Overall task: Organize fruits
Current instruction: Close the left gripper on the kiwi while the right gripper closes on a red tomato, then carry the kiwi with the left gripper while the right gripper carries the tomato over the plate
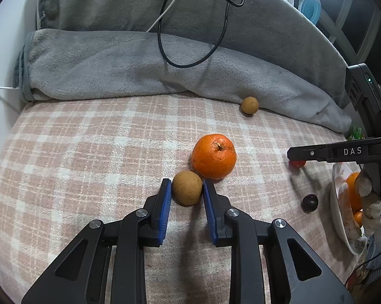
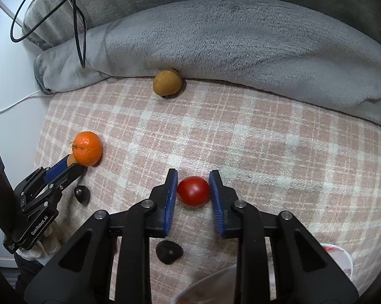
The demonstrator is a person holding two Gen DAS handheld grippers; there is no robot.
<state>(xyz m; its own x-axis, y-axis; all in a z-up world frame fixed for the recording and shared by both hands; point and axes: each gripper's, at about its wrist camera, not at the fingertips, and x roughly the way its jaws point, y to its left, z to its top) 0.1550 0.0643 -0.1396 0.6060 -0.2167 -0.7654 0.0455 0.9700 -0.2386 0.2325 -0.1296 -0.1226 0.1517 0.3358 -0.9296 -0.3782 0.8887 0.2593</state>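
Note:
A brown round fruit (image 1: 186,187) lies on the pink checked cloth (image 1: 89,152), and my left gripper (image 1: 186,182) is shut on it, both blue pads against its sides. An orange (image 1: 214,155) touches this fruit from behind. In the right wrist view a red tomato (image 2: 193,191) rests on the cloth, and my right gripper (image 2: 193,174) is shut on it. A second brown fruit (image 2: 167,82) sits at the edge of the grey blanket. Two dark fruits (image 2: 82,193) (image 2: 169,252) lie near the front. A white bowl (image 1: 333,197) at the right holds oranges.
A rolled grey blanket (image 1: 139,68) runs along the back of the cloth, with black and white cables (image 1: 190,63) hanging over it. A gloved hand (image 1: 373,210) holds the right gripper beside the bowl. A white wall stands on the left.

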